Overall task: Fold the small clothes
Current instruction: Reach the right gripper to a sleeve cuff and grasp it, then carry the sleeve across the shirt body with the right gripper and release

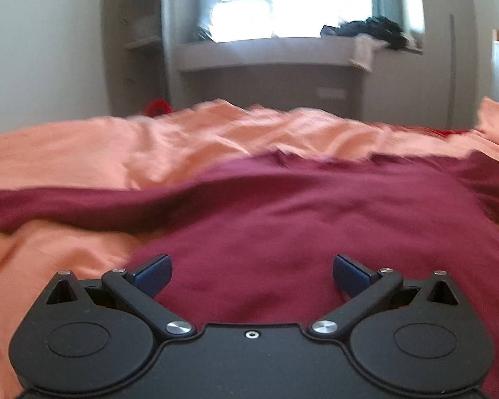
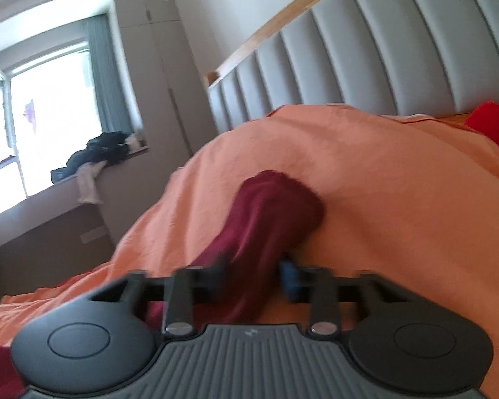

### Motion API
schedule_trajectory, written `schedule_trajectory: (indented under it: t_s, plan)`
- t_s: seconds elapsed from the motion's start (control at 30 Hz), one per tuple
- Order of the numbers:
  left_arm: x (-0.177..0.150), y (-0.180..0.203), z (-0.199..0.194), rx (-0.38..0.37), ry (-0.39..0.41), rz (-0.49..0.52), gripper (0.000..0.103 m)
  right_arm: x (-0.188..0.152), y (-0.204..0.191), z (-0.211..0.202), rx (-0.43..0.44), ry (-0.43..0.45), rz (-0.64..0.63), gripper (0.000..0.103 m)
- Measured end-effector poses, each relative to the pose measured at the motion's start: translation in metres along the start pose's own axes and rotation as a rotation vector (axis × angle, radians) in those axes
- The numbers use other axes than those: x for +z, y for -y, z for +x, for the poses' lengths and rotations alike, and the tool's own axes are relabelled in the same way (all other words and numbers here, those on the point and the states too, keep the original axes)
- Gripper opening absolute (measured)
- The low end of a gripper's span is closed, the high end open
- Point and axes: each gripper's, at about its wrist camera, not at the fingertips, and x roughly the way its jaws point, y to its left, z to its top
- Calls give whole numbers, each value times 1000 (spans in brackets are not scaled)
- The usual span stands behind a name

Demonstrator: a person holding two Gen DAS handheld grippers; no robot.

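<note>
While my right gripper clamps a maroon sleeve, the maroon shirt lies spread on the orange bed. My left gripper hovers apart over its near hem. Next, I judge, the sleeve should be carried inward across the body.

Rumpled orange bedspread covering the bed, grey padded headboard standing behind it, dark clothes pile lying on the window ledge, red cushion resting near the headboard

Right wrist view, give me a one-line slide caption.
Right tongs clamp a bunched dark maroon cloth garment on a rumpled orange bedspread, before a grey padded headboard.
</note>
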Motion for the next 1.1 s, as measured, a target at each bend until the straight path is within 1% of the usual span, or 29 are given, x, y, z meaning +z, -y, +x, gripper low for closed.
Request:
schedule_trajectory:
  t_s: [0.03, 0.07, 0.2, 0.3, 0.43, 0.5, 0.57, 0.63, 0.77, 0.87, 0.9, 0.97, 1.1]
  plan:
    - [2, -4, -2, 18, 21, -8, 103, 2, 0, 1, -12, -3, 5, 14]
    - [4, -7, -4, 35, 35, -17, 103, 3, -3, 1, -14, -2, -4, 10]
    - [11, -21, -9, 85, 73, -23, 103, 7, -35, -16, -16, 47, -166, 9]
    - [15, -30, -11, 119, 94, -22, 103, 10, -73, -42, 38, 113, -309, 8]
    - [18, -45, -8, 118, 67, -63, 103, 6, -141, -85, 187, 234, -535, 8]
    - [20, -56, -6, 121, 47, -98, 103, -2, -177, -111, 287, 292, -625, 8]
    - [20, -66, -5, 142, 37, -127, 103, -13, -210, -135, 381, 336, -697, 8]
    - [21, -77, -4, 167, 30, -158, 103, -29, -243, -163, 485, 360, -759, 8]
    - [22, -100, -6, 169, 14, -232, 103, -62, -298, -216, 685, 345, -826, 8]
    - [22, -122, -8, 121, -20, -309, 103, -98, -333, -255, 815, 330, -922, 8]
    - [22, -130, -8, 109, -24, -337, 102, -111, -345, -265, 849, 329, -968, 8]
    - [20, -143, -11, 108, -25, -376, 102, -141, -360, -287, 917, 320, -1051, 8]
    - [20, -161, -15, 115, -24, -404, 102, -193, -376, -323, 1020, 299, -1193, 7]
